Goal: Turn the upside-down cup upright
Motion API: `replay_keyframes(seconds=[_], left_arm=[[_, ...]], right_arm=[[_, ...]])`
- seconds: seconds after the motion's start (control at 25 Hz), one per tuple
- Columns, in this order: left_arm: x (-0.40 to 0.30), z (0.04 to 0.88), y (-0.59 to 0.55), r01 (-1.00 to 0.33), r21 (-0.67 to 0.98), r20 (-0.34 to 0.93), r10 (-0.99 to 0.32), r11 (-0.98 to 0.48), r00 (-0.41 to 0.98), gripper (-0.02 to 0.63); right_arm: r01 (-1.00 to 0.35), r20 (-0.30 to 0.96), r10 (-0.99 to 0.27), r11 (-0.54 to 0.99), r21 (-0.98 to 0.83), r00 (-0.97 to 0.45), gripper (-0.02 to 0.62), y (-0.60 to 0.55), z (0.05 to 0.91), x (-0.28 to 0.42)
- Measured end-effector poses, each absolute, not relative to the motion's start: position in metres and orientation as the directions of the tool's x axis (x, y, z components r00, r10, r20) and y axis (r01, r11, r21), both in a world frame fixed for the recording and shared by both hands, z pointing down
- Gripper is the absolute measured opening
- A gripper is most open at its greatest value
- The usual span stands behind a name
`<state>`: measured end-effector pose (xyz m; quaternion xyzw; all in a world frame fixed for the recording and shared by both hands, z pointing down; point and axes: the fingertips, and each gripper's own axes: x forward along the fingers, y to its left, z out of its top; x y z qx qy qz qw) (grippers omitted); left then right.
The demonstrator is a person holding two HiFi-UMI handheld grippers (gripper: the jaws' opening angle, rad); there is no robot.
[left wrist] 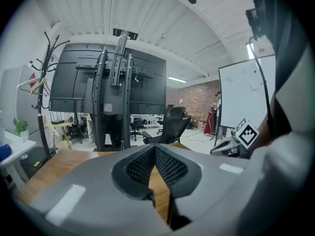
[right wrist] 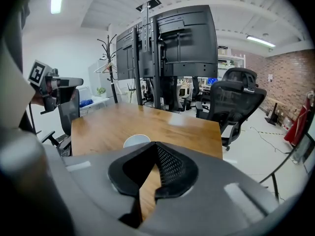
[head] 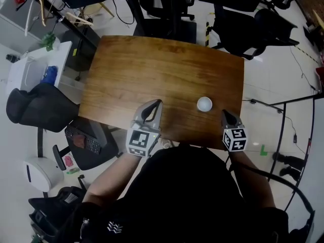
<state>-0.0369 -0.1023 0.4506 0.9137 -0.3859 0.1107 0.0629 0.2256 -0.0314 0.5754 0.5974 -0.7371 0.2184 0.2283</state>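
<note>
Small white cup (head: 204, 104) sits on the desk (head: 152, 65) near its front edge, between the left hand-held gripper (head: 158, 102) and the right hand-held gripper (head: 224, 112), both pinched closed and empty. It looks light, thin and easy to knock over, so I'd pinch the side wall gently.

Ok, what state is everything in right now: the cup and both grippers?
cup: standing on the table, untouched; cannot tell which end is up.
left gripper: shut, empty, over the table's near edge.
right gripper: shut, empty, apart from the cup.
</note>
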Motion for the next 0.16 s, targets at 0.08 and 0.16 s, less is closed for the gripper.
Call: replay_keyframes(seconds=[0.08,0.16], left_arm=[[-0.0385,0.4442,-0.107,-0.724,0.028,0.238,-0.699,-0.689,0.674,0.0],[-0.0409,0.4378,-0.1114,-0.73,0.024,0.225,-0.707,-0.683,0.67,0.0]], right_arm=[[-0.982,0.59,-0.788,0.184,-0.05,-0.178,0.002,-0.0349,0.5725,0.2272],[-0.983,0.582,-0.794,0.179,-0.051,-0.175,0.002,-0.0381,0.5698,0.2283]])
